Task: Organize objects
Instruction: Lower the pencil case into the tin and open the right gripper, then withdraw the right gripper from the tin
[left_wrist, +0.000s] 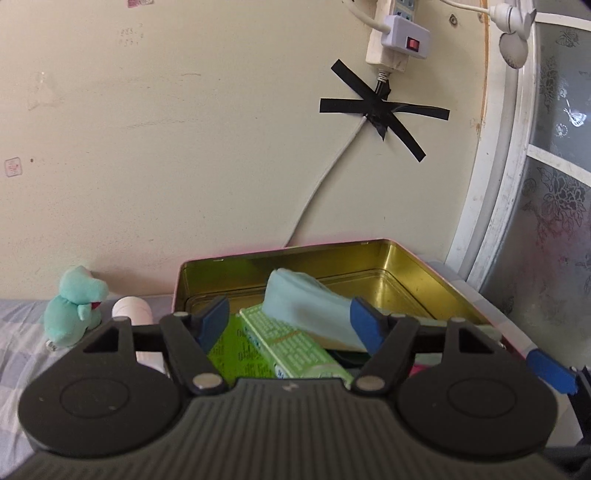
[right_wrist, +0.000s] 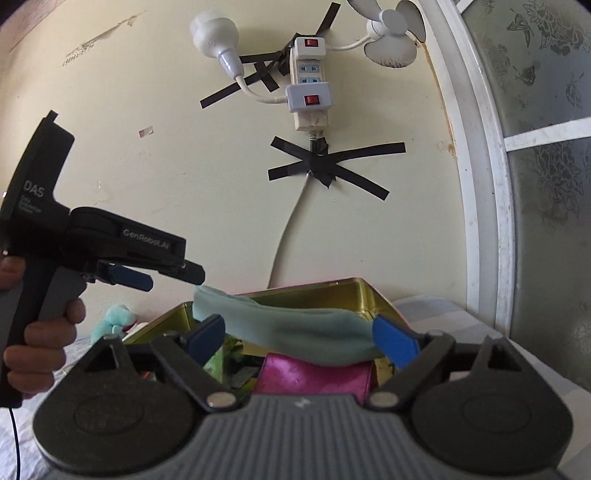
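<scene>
Gold tin (left_wrist: 388, 258): I see it open on the bed, its brassy inside wall facing me, near the wall.
Cloth (left_wrist: 310, 306): a pale teal folded cloth lies across the tin's contents, one end raised; in the right wrist view (right_wrist: 295, 332) it spans between my right fingers.
Green boxes (left_wrist: 291, 343): two lie inside the tin, under the cloth.
Pink packet (right_wrist: 314, 373): inside the tin, under the cloth's near edge.
Left gripper (left_wrist: 290, 325): fingers spread wide above the tin, gripping nothing; the cloth's edge sits by the right pad.
Right gripper (right_wrist: 303, 339): fingers spread apart, the cloth between the pads; I cannot tell whether either pad touches it.
Plush toy (left_wrist: 74, 306): teal, upright on the checked bedsheet (left_wrist: 18, 332), left of the tin.
White bottle (left_wrist: 133, 310): between toy and tin.
Wall: a power strip (right_wrist: 310, 88) and black tape (right_wrist: 325, 166) crossed over its cable.
</scene>
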